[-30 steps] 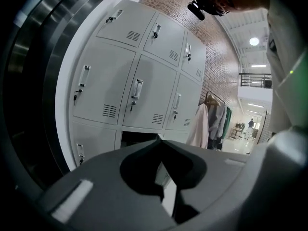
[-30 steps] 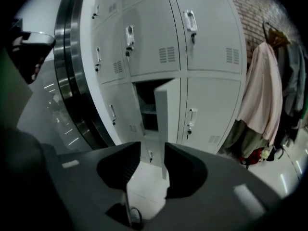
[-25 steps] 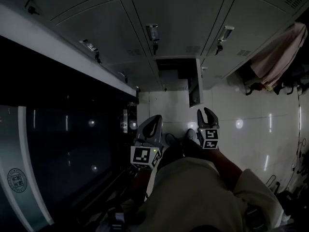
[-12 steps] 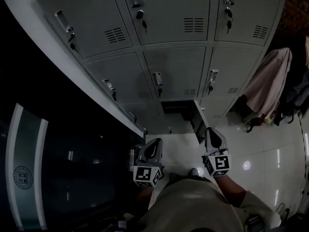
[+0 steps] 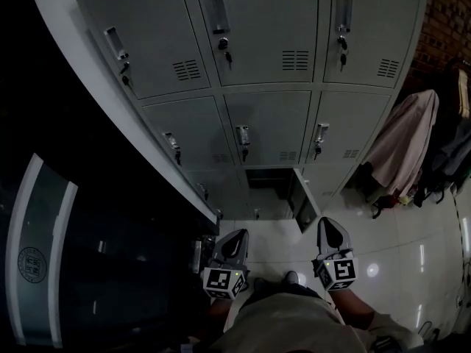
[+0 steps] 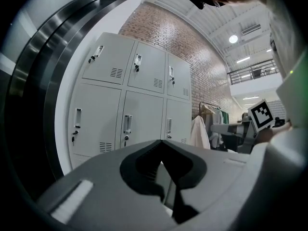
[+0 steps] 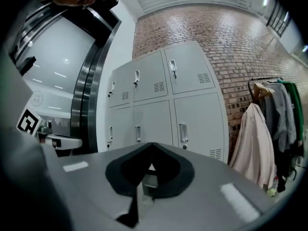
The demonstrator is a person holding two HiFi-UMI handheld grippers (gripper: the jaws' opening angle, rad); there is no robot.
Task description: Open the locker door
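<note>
A grey bank of lockers [image 5: 265,50] stands ahead, each door with a handle and a key. The bottom middle compartment [image 5: 268,186] is open, its door [image 5: 302,197] swung out to the right. Both grippers hang over the floor in front of it, touching nothing. My left gripper [image 5: 239,235] is shut and empty; in the left gripper view its jaws [image 6: 161,141] meet at a point before the lockers [image 6: 139,105]. My right gripper [image 5: 327,225] is also shut and empty, its tip [image 7: 153,144] aimed level at the locker doors [image 7: 159,105].
A pale coat [image 5: 405,142] hangs on a rack right of the lockers, before a brick wall [image 5: 441,20]. A dark glass panel [image 5: 73,219] runs along the left. Glossy floor tiles [image 5: 397,241] lie below, with the person's shoes [image 5: 291,278] between the grippers.
The right gripper's jaws, open a second ago, have shut on nothing. Both grippers have risen, and the head view has tilted up to show more locker rows.
</note>
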